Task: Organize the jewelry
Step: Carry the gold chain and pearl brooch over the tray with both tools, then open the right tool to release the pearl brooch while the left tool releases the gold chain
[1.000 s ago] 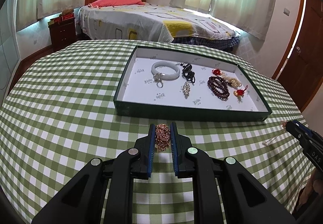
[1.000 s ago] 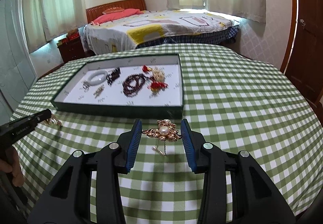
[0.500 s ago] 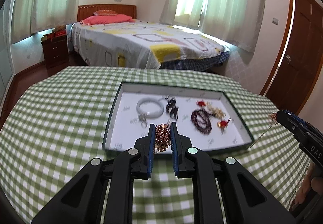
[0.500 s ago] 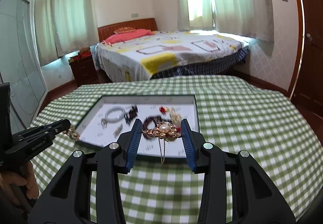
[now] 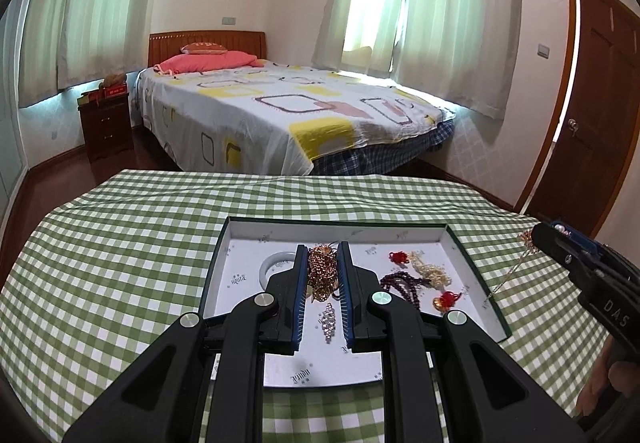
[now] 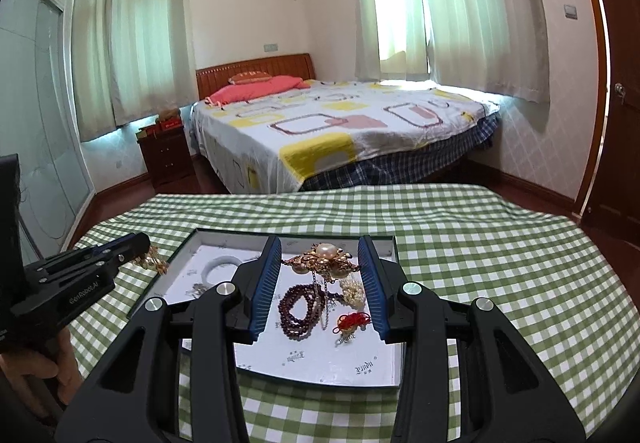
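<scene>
Now both grippers are up off the table and carrying. Nearest in the left wrist view, the left gripper [image 5: 323, 271] is clamped tight on a bunched copper-gold chain [image 5: 321, 274], pads pressing it from both sides. A second ago that chain hung over the checked tablecloth [image 5: 120, 263] short of the tray; now it hangs above the tray's [image 5: 216, 275] white floor, over the spot between the pale bangle [image 5: 267, 268] and a small crystal piece [image 5: 328, 321] lying below the jaws.

Over on the right wrist view, the right gripper [image 6: 320, 267] holds a gold brooch with a pearl [image 6: 325, 258] pinched across its width, a fine chain dangling from it. It too has risen and swung forward: it was over the cloth in front of the tray, and it now sits above the dark red bead bracelet [image 6: 299, 310], the cream pearl cluster [image 6: 352, 291] and the red knot charm [image 6: 352, 321].

Further out, the tray's far rim, then cloth, then the bed [image 6: 340, 127] beyond.

So both pieces have made the trip from table to tray airspace. My read: what is left is lowering and letting go, and the crowded right half wants care, since that dangling chain could snag the beads.
</scene>
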`<state>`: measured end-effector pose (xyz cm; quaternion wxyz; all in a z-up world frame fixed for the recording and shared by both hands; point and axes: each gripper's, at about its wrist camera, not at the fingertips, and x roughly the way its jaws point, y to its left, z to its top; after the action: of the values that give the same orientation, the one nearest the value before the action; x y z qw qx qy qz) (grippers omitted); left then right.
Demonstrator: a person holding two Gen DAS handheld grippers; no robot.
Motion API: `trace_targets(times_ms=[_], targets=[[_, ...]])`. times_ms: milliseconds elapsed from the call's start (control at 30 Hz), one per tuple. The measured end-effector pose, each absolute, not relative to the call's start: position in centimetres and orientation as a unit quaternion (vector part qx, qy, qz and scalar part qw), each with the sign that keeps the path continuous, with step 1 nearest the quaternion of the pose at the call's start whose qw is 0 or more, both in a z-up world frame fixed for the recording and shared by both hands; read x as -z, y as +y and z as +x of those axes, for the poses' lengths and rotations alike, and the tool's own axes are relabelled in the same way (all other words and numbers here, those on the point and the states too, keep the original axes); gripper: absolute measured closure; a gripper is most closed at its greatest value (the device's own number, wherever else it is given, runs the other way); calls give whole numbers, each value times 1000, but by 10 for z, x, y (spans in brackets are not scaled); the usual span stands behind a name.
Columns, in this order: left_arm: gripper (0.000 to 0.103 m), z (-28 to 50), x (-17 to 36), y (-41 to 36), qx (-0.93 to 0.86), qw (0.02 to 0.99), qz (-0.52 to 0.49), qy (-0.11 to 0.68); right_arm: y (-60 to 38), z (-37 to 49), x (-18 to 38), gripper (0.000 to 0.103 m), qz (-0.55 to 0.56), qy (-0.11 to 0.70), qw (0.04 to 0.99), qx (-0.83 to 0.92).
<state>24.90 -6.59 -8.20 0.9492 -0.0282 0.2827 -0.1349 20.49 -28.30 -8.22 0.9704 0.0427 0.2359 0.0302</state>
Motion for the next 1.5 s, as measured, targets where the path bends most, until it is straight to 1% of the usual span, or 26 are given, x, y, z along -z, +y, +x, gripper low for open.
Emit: trace_targets(times_ms=[333,533,800,1133,1500], targets=[[88,271,124,-72,121,938,-11,325,-291,233,141,64,53,304,951,-17],[88,281,144,-75,116,930,-4,348,-293,245,163,64,53,336,940,-17],[88,289,163,-75,113,919,2,378,-292,253,179,64,52,362,931,-21],[88,293,178,-76,112,908,-1,405,-291,258,191,64,52,374,925,-25],[87,293,184,-79,115,904,-1,413,-289,255,197,64,54,384,921,-27]])
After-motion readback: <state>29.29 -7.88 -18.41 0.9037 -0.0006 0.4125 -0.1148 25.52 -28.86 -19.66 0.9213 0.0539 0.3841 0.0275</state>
